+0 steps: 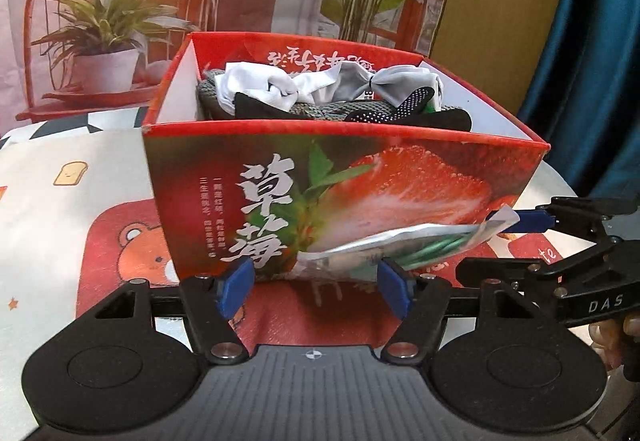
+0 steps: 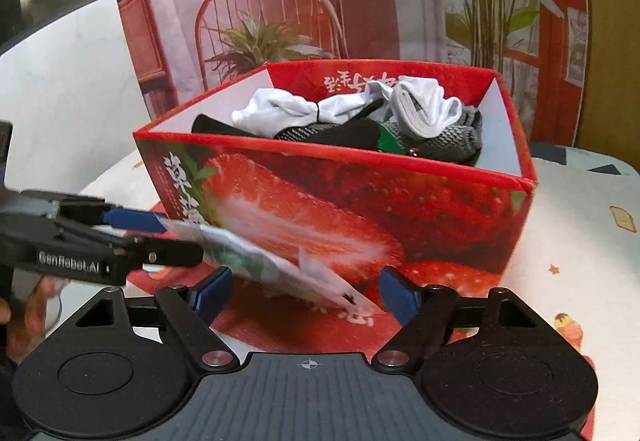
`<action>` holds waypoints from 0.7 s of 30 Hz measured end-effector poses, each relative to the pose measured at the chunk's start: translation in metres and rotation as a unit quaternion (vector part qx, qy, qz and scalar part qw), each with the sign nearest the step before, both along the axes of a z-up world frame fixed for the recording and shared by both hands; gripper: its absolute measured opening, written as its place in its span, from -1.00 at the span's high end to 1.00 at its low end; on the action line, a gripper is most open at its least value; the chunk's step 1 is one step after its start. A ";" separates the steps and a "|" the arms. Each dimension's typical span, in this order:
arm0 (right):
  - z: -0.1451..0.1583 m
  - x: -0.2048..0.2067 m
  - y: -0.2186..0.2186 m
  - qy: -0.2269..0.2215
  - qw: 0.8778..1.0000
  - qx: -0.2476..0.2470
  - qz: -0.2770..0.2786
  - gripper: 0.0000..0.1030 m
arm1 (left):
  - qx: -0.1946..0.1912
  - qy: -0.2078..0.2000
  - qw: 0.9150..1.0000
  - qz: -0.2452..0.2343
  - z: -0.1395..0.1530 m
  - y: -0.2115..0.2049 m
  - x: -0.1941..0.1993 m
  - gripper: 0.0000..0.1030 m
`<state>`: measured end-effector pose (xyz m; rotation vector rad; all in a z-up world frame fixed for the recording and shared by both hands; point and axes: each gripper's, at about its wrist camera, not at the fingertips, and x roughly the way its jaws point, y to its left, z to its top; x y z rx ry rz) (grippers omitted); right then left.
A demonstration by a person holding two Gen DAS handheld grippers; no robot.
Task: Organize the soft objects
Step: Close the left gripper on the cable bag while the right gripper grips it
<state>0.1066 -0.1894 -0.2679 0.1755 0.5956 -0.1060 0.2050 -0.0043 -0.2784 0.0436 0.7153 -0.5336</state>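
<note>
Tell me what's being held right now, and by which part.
Cannot tell: the flat packet lies between the fingers of left gripper and right gripper, but no clear pinch shows.

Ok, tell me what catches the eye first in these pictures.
A big red box printed with strawberries fills the middle of the table. White, grey and black soft things are heaped inside it. Just in front of its near wall, a shiny flat packet hangs in mid-air.
</note>
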 end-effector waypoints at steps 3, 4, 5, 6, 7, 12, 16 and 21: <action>-0.003 0.001 -0.001 0.000 1.000 -0.008 0.003 -0.34 | 0.002 -0.003 1.000 -0.007 -0.001 -0.003 0.003 -0.37; -0.004 0.002 -0.001 0.000 1.000 -0.011 0.005 -0.30 | 0.003 -0.005 1.000 -0.011 -0.001 -0.004 0.003 -0.37; -0.004 0.004 0.000 0.001 1.000 -0.018 0.007 -0.20 | 0.004 -0.007 1.000 -0.015 -0.001 -0.005 0.003 -0.37; -0.004 0.005 0.001 0.001 1.000 -0.025 0.009 -0.14 | 0.006 -0.010 1.000 -0.019 -0.001 -0.006 0.003 -0.37; -0.004 0.006 0.004 0.000 0.999 -0.035 0.013 -0.11 | 0.007 -0.014 1.000 -0.024 0.000 -0.005 0.002 -0.37; -0.004 0.011 0.014 0.005 0.996 -0.076 0.035 0.24 | 0.008 -0.030 0.998 -0.048 0.003 -0.007 0.004 -0.37; -0.005 0.013 0.013 0.006 0.996 -0.078 0.033 0.41 | -0.001 -0.035 0.997 -0.071 0.004 -0.012 0.004 -0.37; -0.004 0.017 0.016 0.011 0.996 -0.080 0.039 0.62 | 0.000 -0.040 0.998 -0.054 0.002 -0.012 0.004 0.04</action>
